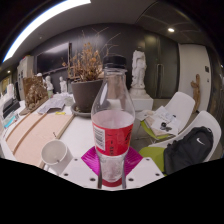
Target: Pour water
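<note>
Tool (pixel 111 160) clamps the water bottle (pixel 112 115) beside a white cup (pixel 54 152)

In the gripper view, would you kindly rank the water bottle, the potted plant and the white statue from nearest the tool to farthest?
1. Water bottle, gripped between the tool fingers.
2. Potted plant, behind the bottle, slightly left.
3. White statue, farthest, back right by the wall.

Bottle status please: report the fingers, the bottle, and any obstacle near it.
Fingers shut on bottle. Bottle upright, cap on, red label. White cup just beside on table. Potted plant beyond the bottle.
</note>
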Tool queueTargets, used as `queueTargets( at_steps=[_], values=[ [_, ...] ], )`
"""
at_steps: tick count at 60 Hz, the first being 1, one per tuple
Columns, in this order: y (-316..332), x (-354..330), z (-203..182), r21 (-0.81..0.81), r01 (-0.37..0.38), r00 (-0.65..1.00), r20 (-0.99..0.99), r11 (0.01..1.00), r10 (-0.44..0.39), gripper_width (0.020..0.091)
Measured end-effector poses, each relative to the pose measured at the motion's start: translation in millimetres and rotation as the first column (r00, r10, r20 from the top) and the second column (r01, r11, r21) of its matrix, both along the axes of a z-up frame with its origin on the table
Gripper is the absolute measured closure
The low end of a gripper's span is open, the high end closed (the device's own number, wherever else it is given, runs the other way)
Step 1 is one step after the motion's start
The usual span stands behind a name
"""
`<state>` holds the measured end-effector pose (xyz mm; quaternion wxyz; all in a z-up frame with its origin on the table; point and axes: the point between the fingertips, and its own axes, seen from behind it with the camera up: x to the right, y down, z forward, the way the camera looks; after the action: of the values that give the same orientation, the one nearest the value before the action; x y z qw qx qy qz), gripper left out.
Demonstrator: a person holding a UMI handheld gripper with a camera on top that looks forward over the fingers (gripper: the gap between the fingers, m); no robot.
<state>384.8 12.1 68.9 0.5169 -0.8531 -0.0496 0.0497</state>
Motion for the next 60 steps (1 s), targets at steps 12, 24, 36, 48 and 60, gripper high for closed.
queueTargets(
  at_steps=[12,24,36,48,60],
  values=[
    [-2,-3,-25,-0.007,-0.008,0.999,-0.031,1.0,0.007,0.0837],
    [-6,0,-25,0.037,0.0,1.0,-0.018,0.999,0.001,0.0651],
    [-36,4,-27,-0.077,0.037,0.999,0.001,0.996,-0.037,0.0258],
    [-102,-4,12,-0.109,0.105,0.991,0.091,0.988,-0.095,0.0253],
    [-192,-67,56,-0.173,0.128,0.984,0.141,0.977,-0.104,0.0247]
  ],
)
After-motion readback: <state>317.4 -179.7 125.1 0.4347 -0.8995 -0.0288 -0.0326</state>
